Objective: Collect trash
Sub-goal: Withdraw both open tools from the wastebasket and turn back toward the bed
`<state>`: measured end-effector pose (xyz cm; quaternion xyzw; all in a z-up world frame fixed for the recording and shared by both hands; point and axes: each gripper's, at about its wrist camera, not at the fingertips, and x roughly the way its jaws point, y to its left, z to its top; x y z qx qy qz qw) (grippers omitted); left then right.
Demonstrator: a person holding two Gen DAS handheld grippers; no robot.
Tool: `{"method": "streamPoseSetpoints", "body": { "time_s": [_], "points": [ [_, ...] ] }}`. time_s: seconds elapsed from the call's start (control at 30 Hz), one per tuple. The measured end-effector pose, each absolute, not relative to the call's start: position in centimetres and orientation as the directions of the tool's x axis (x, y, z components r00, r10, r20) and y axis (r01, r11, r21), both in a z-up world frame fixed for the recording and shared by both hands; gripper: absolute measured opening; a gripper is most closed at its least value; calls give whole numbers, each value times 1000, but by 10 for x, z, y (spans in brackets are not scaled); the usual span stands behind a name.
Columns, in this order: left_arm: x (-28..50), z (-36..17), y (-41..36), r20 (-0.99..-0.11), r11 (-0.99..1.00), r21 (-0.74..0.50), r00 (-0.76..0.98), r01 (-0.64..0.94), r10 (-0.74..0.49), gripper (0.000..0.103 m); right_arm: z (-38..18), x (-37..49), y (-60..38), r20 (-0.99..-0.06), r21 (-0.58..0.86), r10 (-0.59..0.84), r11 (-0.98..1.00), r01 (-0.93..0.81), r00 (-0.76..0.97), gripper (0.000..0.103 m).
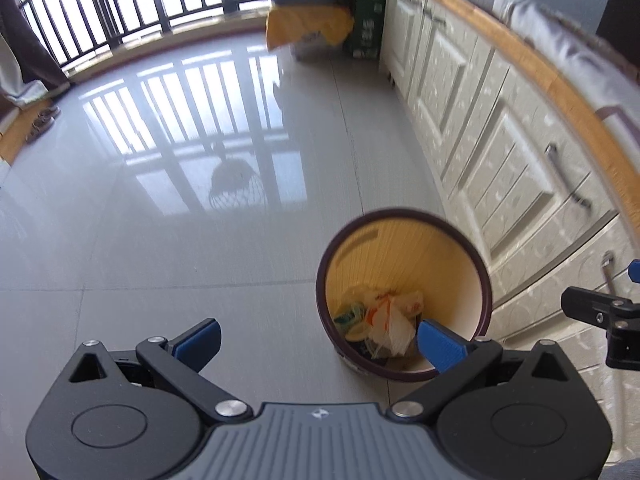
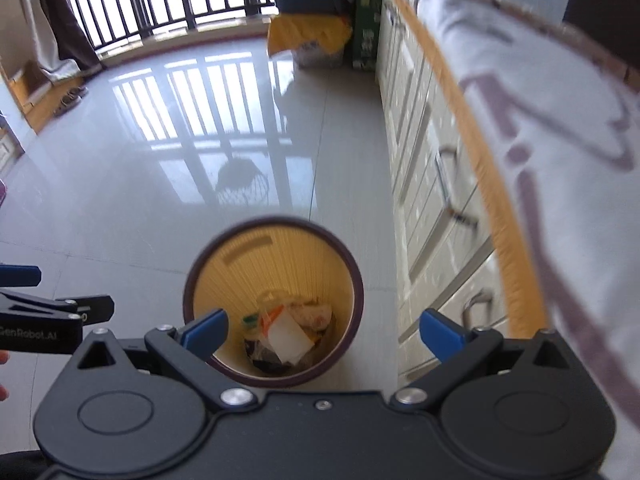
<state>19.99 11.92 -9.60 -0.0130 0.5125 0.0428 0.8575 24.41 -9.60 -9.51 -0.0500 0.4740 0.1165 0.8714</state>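
A round bin [image 1: 472,268] [image 2: 352,276] with a dark rim and a yellow ribbed inner wall stands on the floor by the cabinets. Crumpled wrappers and white paper, the trash [image 1: 390,320] [image 2: 290,330], lie at its bottom. My left gripper [image 1: 320,340] hangs above the floor left of the bin, jaws wide open and empty. My right gripper [image 2: 324,334] hovers over the bin, wide open too, nothing between its blue pads [image 2: 206,332]. Each gripper shows at the edge of the other's view.
White cabinets [image 1: 500,132] [image 2: 424,184] with metal handles and a wooden counter edge run along the right. A white cloth [image 2: 560,160] hangs over the counter. A yellow bag and a green box [image 1: 368,12] stand at the far end by a railing. Glossy tile floor [image 1: 160,200] spreads left.
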Motion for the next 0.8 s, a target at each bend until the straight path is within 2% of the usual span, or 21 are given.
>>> {"method": "streamPoseSetpoints", "body": {
  "time_s": [0.43, 0.8],
  "points": [
    [169, -16, 76, -759, 1000, -22, 650, -8, -11, 103, -14, 191, -145, -703, 15, 146, 982, -191, 696, 103],
    [151, 26, 4, -617, 993, -31, 779, 116, -110, 103, 19, 155, -246, -570, -16, -34, 999, 30, 821, 103]
  ]
}}
